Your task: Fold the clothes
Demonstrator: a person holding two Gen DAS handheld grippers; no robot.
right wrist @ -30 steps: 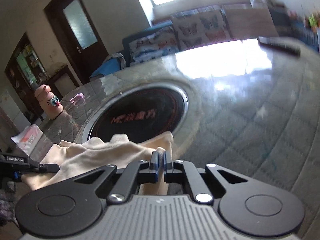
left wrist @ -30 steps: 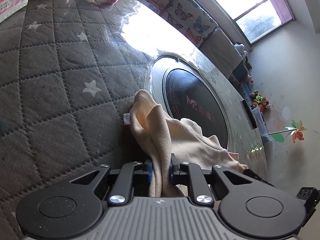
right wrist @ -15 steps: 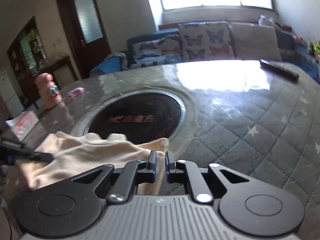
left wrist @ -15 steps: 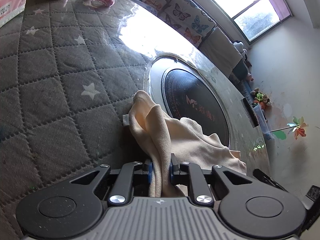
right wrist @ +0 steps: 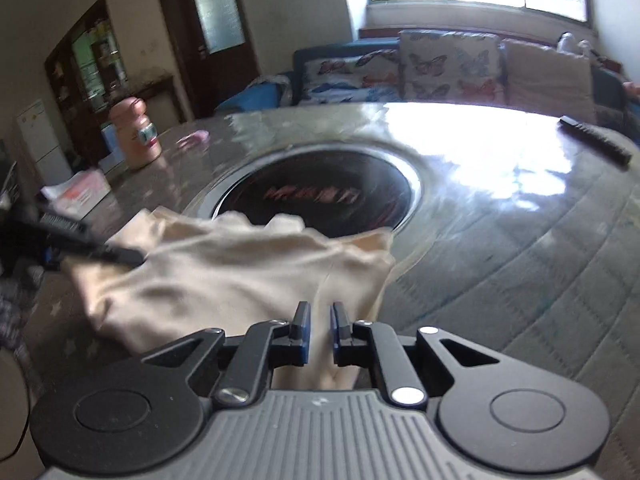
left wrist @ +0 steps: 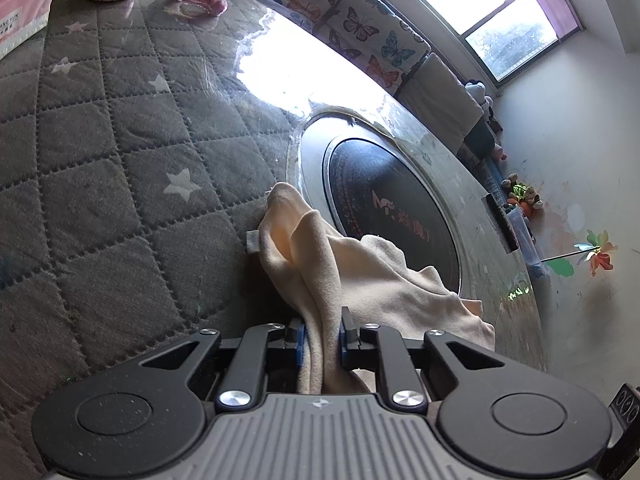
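Left gripper: jaws narrowed onto a bunched fold of the cream garment, pinching it; cloth fills the gap and runs back under the gripper body. Right gripper: jaws parted a little, cloth lying between them, but contact with the pads cannot be told, the frame is motion-blurred.

Garment lies on the near part of the table, crumpled, its far edge overlapping the rim of the round dark inset in the table centre. In the left wrist view its long axis runs from the jaws away and slightly left, a peaked corner pointing far-left. In the right wrist view it stretches left to right, from the left gripper at the left edge to the right jaws.

Left view only: pink tissue pack, pink hair tie, pinwheel by the right wall. Right view only: remote at far right of the table, door, peach finger-shaped container.
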